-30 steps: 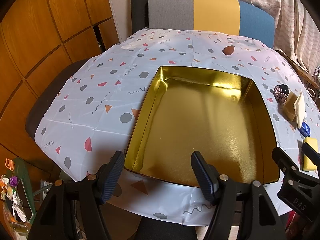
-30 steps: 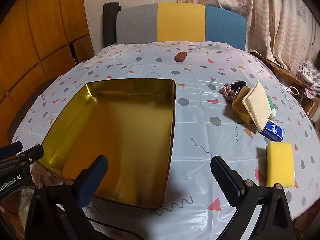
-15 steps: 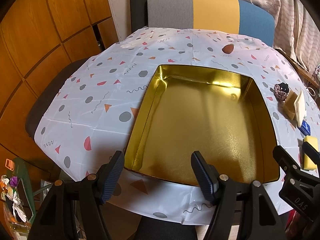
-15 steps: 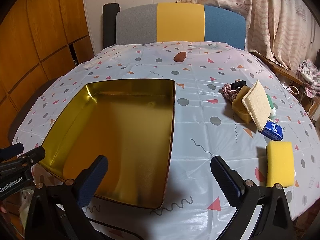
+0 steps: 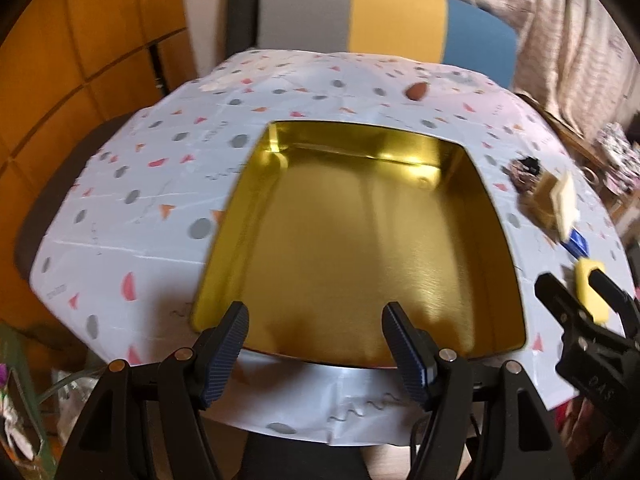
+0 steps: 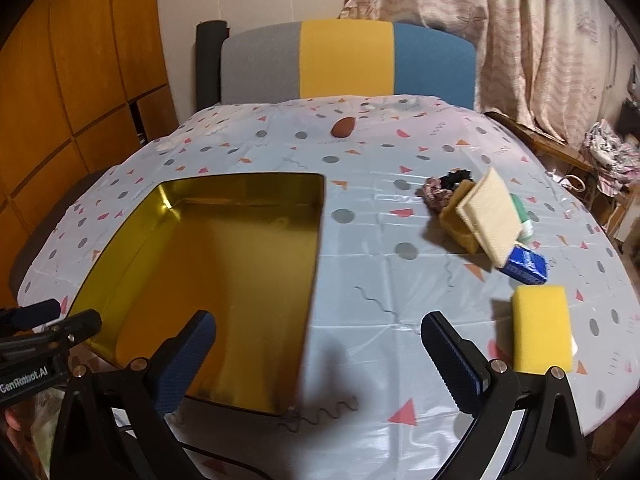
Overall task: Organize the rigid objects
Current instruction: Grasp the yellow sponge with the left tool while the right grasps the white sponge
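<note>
Both grippers hover over the near edge of the desk [image 6: 360,240], nothing picked yet.

Left gripper [image 5: 314,344]: jaws spread wide, nothing between them. It looks straight into the gold tin [image 5: 360,240], which sits empty.

Right gripper [image 6: 318,356]: jaws also spread, empty, over bare cloth just right of the tin's [image 6: 224,264] right wall.

Where the things lie: all loose items are on the right side of the desk, well apart from the tin.
- Yellow sponge [image 6: 542,328]: nearest, just right of your right gripper's right finger. Its long axis runs near-to-far, roughly along the line the gripper points.
- Blue box [image 6: 526,266]: just beyond the sponge, partly under the tilted cream pad [image 6: 490,216].
- Green bottle [image 6: 520,216] and scrunchies [image 6: 440,188]: farther back in the same cluster.
- Brown stone [image 6: 344,126]: alone at the far side.

Judgement: the right hand is the nearer to everything. For the rigid items, the blue box looks the likeliest first target; you would move right and forward. Its long axis lies slantwise, so a small wrist turn should help close across its short side. Mind the pad leaning on it; it may topple.
</note>
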A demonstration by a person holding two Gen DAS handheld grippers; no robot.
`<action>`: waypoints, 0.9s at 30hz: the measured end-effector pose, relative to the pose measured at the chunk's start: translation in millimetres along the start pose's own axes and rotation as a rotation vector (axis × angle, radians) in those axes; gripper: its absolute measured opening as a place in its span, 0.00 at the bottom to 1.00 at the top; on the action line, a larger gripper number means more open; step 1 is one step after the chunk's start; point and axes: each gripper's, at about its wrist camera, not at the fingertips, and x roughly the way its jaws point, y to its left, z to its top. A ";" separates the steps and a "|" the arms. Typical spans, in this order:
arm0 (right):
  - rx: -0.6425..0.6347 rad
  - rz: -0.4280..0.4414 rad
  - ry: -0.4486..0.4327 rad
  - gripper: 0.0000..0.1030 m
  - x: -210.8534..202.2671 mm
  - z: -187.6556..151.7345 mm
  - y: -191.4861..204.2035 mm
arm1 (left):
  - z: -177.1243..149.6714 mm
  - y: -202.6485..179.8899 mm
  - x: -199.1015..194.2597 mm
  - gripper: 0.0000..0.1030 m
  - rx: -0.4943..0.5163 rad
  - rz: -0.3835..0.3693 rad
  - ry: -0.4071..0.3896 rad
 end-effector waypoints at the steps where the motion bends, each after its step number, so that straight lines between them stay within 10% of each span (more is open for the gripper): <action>1: 0.003 0.000 -0.002 1.00 -0.8 -0.6 -3.5 | -0.7 -4.9 2.7 0.68 0.013 -0.020 0.016; 8: 0.060 -0.080 -0.019 1.00 -7.4 -13.0 -56.8 | -3.3 -36.0 18.7 0.68 0.029 -0.199 0.153; 17: 0.179 -0.352 0.003 1.00 -5.1 -37.6 -163.7 | -1.0 -88.7 6.3 0.63 0.184 -0.218 0.089; 27: 0.393 -0.388 -0.038 1.00 -33.3 -69.4 -262.6 | 28.4 -132.9 -0.4 0.65 0.161 -0.391 0.054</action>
